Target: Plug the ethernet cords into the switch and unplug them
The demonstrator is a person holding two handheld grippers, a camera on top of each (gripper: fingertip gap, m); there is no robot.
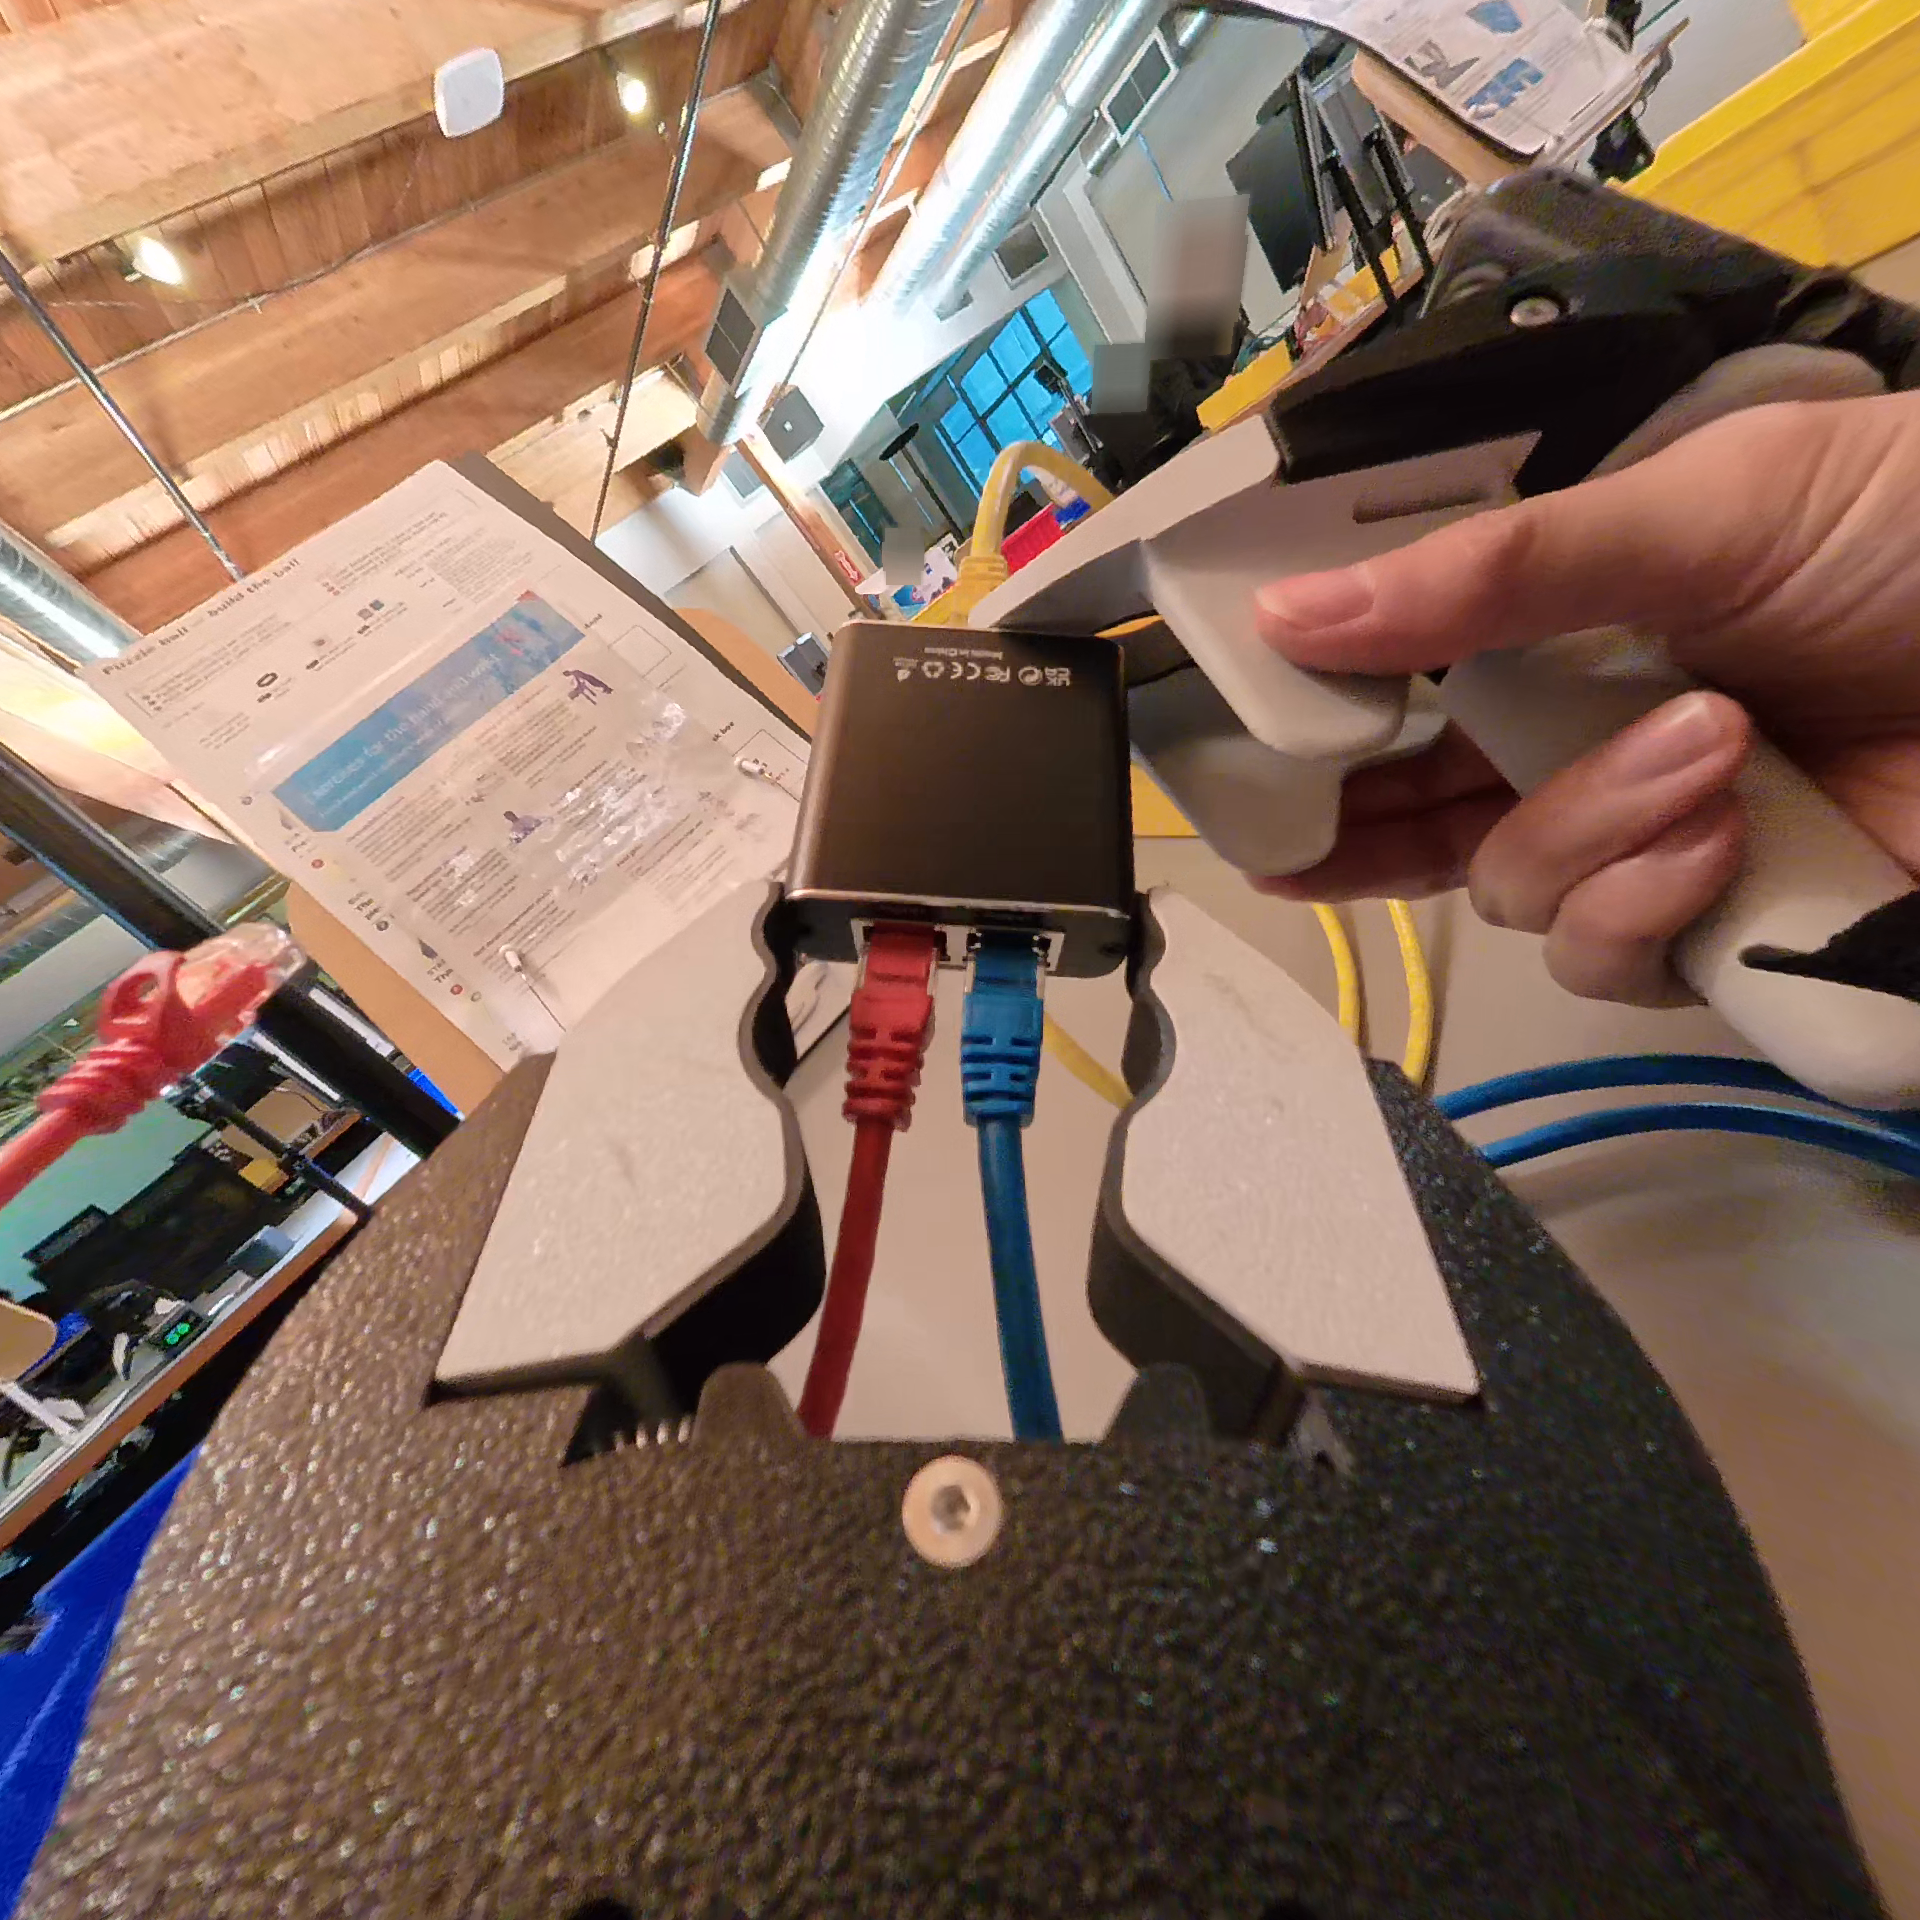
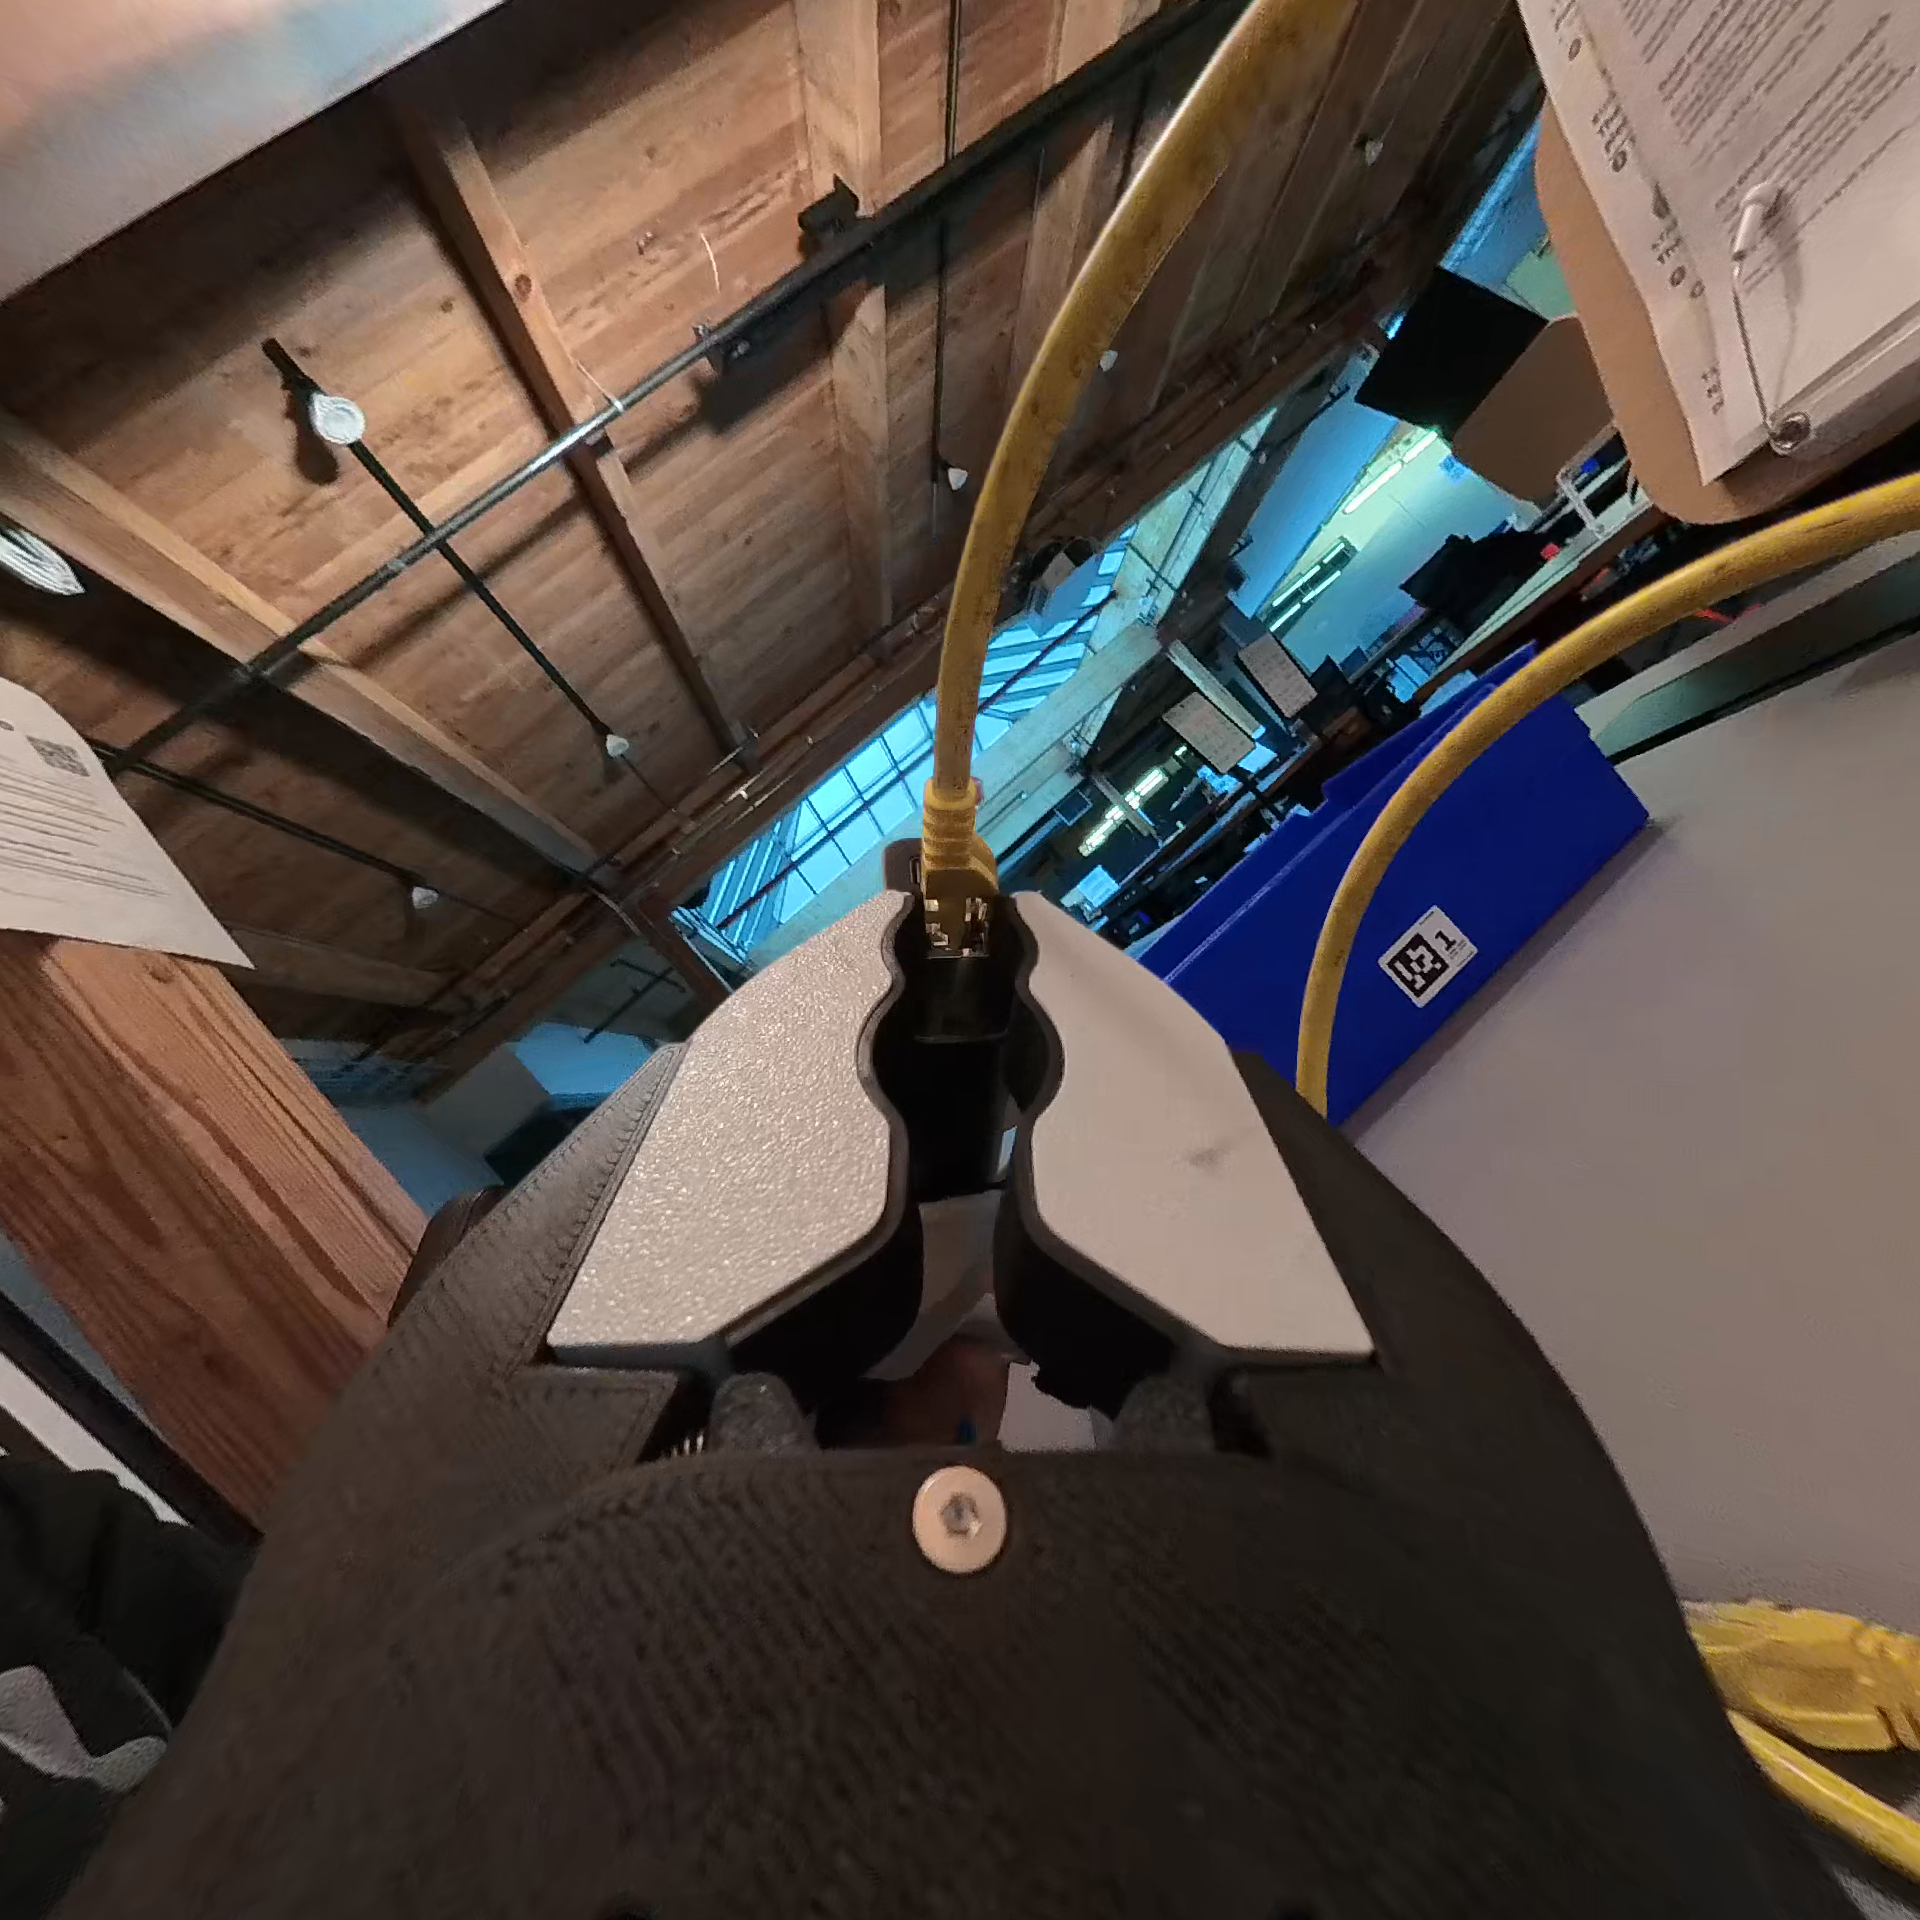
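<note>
A small black switch (image 1: 966, 769) is held up off the table between both grippers. My left gripper (image 1: 961, 925) is shut on its near end, one finger against each side. A red cord (image 1: 883, 1039) and a blue cord (image 1: 1003, 1039) are plugged into the two near ports and run back between my fingers. The right gripper's grey fingers (image 1: 1195, 520), held by a hand (image 1: 1662, 675), clamp the switch's far part. In the right wrist view my right gripper (image 2: 956, 935) is shut on the switch (image 2: 956, 1018), and a yellow cord (image 2: 951, 831) is plugged into its far end, arching upward.
A loose red plug (image 1: 177, 997) hangs at the left. A printed sheet on a board (image 1: 468, 727) stands behind. Blue cord loops (image 1: 1662, 1101) and a yellow cord (image 1: 1382, 987) lie on the grey table (image 2: 1662, 1143). There is a blue bin (image 2: 1455, 862), a wooden post (image 2: 156, 1143) and a yellow cord bundle (image 2: 1808, 1673).
</note>
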